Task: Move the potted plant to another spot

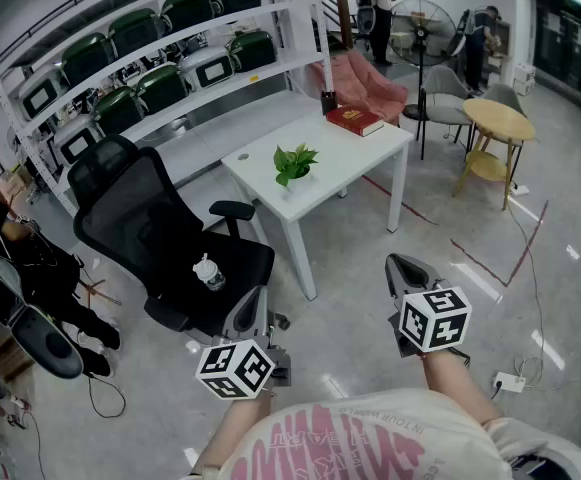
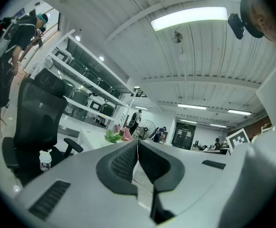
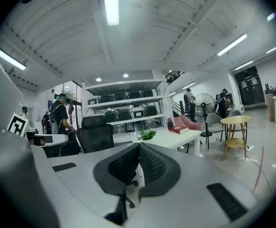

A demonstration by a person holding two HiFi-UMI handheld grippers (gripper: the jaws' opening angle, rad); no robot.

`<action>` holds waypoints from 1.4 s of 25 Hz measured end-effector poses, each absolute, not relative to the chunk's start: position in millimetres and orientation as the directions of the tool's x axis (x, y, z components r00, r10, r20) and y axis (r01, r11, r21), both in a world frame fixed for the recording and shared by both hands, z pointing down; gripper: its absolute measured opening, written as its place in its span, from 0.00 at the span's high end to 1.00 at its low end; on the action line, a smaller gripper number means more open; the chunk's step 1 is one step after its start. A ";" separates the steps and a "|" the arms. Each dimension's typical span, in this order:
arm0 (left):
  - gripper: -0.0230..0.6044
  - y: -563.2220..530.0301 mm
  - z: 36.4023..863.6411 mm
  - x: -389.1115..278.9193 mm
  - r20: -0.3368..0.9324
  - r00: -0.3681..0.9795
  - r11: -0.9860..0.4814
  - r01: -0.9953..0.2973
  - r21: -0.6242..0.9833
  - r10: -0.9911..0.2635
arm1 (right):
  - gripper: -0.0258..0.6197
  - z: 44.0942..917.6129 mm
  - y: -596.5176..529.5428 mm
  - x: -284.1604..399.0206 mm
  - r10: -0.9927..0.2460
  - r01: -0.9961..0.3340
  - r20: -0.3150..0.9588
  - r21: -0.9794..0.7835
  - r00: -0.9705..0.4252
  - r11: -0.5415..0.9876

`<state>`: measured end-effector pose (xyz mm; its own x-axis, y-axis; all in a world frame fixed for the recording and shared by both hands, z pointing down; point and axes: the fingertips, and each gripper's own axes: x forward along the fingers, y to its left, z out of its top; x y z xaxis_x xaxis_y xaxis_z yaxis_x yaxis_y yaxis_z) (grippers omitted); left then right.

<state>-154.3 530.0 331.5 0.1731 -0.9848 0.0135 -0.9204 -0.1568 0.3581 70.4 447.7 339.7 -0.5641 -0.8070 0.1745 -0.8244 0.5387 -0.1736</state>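
A: Where is the potted plant [image 1: 295, 164]?

B: On the white worktop [image 1: 370, 158], toward its near-left end. A red book [image 1: 354, 120] lies at the far end, well apart from it. The black office chair [image 1: 160, 238] stands just beside the worktop on the left.

A: And the tools?

B: The left tool [image 2: 138, 151] has its jaws pressed together with nothing between them. The right tool [image 3: 139, 153] is the same, closed and empty. Both are held low in front of the person, well apart from the plant.

A: So which step is this?

B: I'd say the approach. Nothing is grasped yet and the plant stands untouched.

A: What does the next move need?

B: Getting closer to the worktop, then parting one tool's jaws before reaching in. The grip should go on the pot, not the leaves. From here the pot looks small and pale, but the foliage covers most of it, so its shape is hard to judge.
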 end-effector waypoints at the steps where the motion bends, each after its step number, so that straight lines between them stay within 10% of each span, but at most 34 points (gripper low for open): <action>1: 0.92 527.9 331.6 -153.5 0.014 0.173 -0.157 -0.921 0.356 -0.985 | 0.94 340.8 445.3 70.9 -0.806 -0.824 0.176 -0.175 -0.565 0.540; 35: 0.92 447.6 421.2 -94.9 0.127 0.120 -0.059 -0.912 0.405 -0.985 | 0.94 442.8 341.8 114.7 -0.680 -0.769 0.358 -0.279 -0.639 0.575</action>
<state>-94.9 447.6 421.2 0.1204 -0.9846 0.1270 -0.9125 -0.0593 0.4048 114.7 341.8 442.8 -0.6392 -0.6804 0.3585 -0.7689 0.5755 -0.2786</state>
